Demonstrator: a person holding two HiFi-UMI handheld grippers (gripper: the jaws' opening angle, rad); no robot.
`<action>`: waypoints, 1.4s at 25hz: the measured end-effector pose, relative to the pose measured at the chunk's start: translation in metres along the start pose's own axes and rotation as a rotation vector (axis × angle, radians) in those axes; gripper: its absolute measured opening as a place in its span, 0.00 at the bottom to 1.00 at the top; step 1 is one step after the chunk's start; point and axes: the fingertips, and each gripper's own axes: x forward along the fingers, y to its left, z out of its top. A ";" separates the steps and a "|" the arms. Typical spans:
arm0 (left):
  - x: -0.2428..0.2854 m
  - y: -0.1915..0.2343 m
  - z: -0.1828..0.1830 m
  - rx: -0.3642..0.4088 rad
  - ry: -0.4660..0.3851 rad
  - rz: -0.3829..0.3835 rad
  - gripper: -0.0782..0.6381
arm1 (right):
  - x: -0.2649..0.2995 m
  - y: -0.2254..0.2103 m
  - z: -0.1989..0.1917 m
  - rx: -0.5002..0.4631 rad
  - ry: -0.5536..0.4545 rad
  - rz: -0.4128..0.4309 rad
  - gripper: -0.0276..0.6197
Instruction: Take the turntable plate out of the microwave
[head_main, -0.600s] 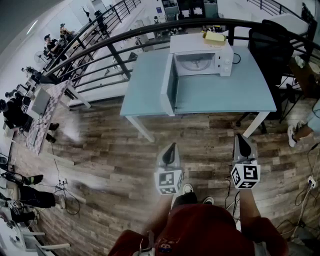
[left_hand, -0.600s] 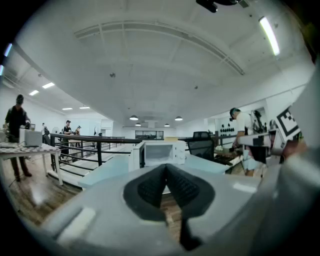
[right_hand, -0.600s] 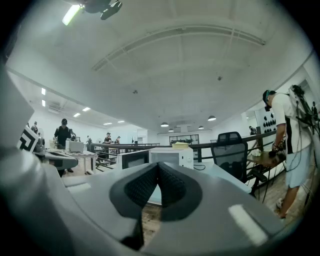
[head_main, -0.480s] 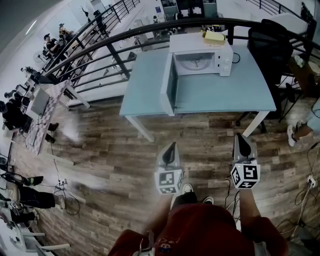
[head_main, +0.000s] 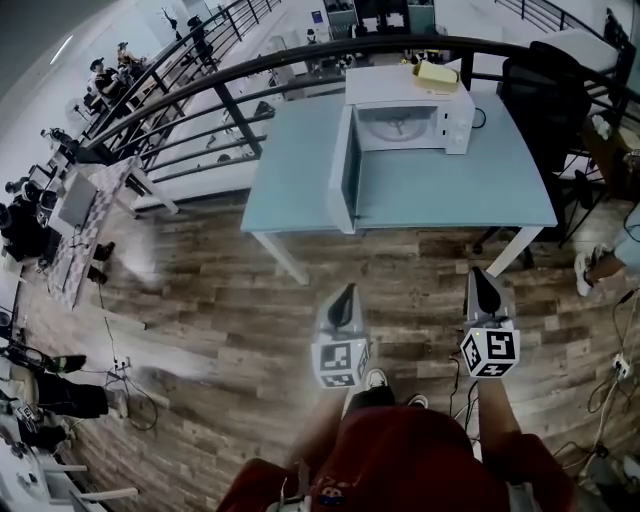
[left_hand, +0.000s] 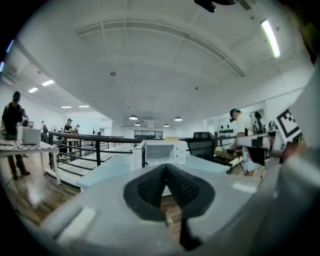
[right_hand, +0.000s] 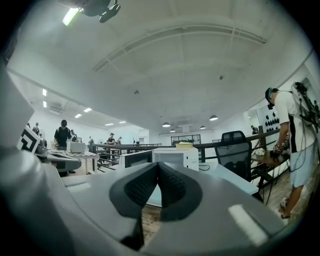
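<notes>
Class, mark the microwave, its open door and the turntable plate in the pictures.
microwave (head_main: 400, 85): head view, on its white top panel.
microwave door (head_main: 350, 176): head view, on its dark window.
turntable plate (head_main: 398, 126): head view, on its middle, inside the cavity.

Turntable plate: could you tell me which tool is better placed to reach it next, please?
Probably the right tool: the open microwave door stands ahead of the left tool; both are shut.

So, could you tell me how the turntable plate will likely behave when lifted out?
The turntable plate looks like a flat round disc, so probably rigid. If glass, likely slick and breakable. Gripped by one edge inside the microwave, it may tilt.
</notes>
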 end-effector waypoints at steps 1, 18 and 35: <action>0.002 0.004 0.000 -0.001 0.000 0.000 0.11 | 0.004 0.003 0.000 -0.001 -0.002 0.004 0.04; 0.057 0.087 0.002 -0.017 -0.027 -0.054 0.11 | 0.092 0.049 -0.003 0.002 -0.025 -0.013 0.04; 0.161 0.069 -0.004 -0.004 0.025 -0.071 0.11 | 0.165 -0.020 -0.021 0.034 0.018 -0.002 0.04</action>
